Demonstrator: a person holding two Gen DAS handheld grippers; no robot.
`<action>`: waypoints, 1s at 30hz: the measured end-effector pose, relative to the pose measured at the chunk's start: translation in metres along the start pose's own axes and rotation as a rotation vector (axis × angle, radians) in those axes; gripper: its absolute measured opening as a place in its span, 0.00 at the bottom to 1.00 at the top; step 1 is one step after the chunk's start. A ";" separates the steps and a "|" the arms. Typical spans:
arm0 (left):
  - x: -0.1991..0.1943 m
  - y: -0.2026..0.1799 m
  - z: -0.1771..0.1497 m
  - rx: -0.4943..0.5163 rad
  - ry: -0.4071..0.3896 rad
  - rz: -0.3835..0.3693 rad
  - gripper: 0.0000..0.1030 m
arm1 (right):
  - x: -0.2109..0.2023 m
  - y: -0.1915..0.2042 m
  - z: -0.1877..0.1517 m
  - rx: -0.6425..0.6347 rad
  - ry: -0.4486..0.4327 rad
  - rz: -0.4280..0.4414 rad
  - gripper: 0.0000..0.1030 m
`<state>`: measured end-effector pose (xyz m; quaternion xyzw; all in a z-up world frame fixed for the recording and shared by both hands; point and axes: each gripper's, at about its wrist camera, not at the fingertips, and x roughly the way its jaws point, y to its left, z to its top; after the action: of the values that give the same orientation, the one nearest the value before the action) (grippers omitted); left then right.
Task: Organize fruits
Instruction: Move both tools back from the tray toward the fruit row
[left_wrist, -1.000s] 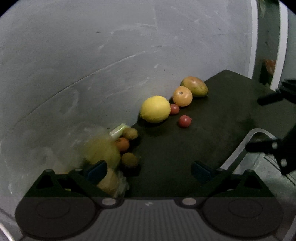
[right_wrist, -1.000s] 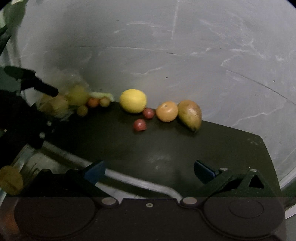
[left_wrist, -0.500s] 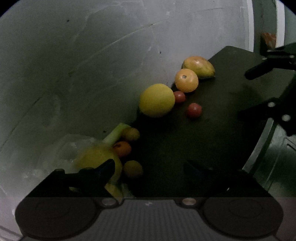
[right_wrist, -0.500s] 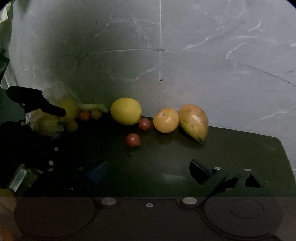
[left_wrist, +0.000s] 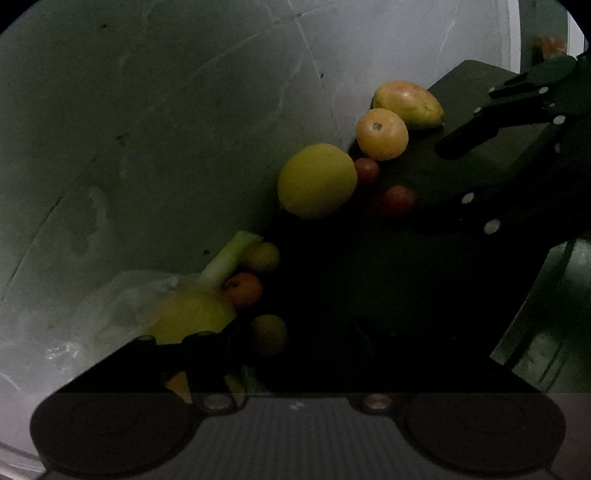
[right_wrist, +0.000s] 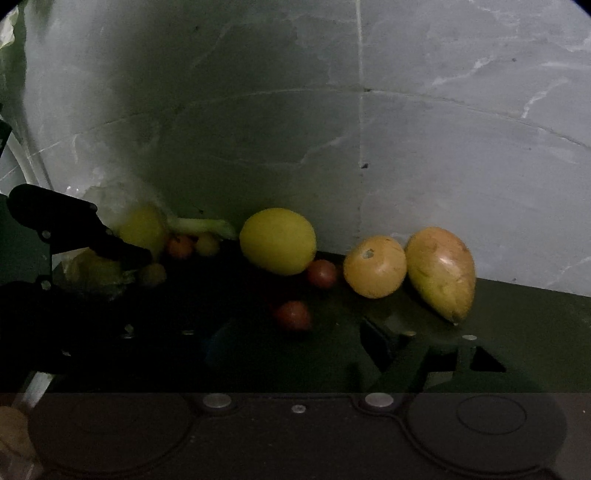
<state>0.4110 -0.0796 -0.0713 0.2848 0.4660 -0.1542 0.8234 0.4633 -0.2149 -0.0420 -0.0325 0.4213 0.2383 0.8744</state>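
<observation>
Dark counter (right_wrist: 517, 314) w/ fruit row, mango (right_wrist: 441, 275) — left view only: bag (left_wrist: 110, 306)

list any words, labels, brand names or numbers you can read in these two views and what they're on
None: no text can be read in either view.
The large round yellow fruit, the round orange fruit and the pear-shaped yellow-red fruit carry no sticker.
The crumpled clear plastic bag is too dim and blurred to tell.

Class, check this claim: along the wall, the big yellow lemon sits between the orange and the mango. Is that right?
Not quite. In the right wrist view the orange sits between the lemon and the mango; the lemon lies at the left of those three, along the wall.
</observation>
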 end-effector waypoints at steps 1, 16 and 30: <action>0.000 0.001 0.001 -0.010 0.004 -0.002 0.63 | 0.001 0.001 0.000 -0.002 0.001 0.002 0.72; 0.011 0.017 0.003 -0.186 0.039 -0.014 0.35 | 0.016 0.000 0.008 -0.007 0.016 0.029 0.61; 0.015 0.019 0.005 -0.269 0.015 -0.039 0.29 | 0.025 0.003 0.012 -0.069 0.021 0.008 0.35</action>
<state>0.4321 -0.0672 -0.0757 0.1636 0.4940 -0.1041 0.8476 0.4835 -0.2000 -0.0526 -0.0635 0.4223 0.2558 0.8673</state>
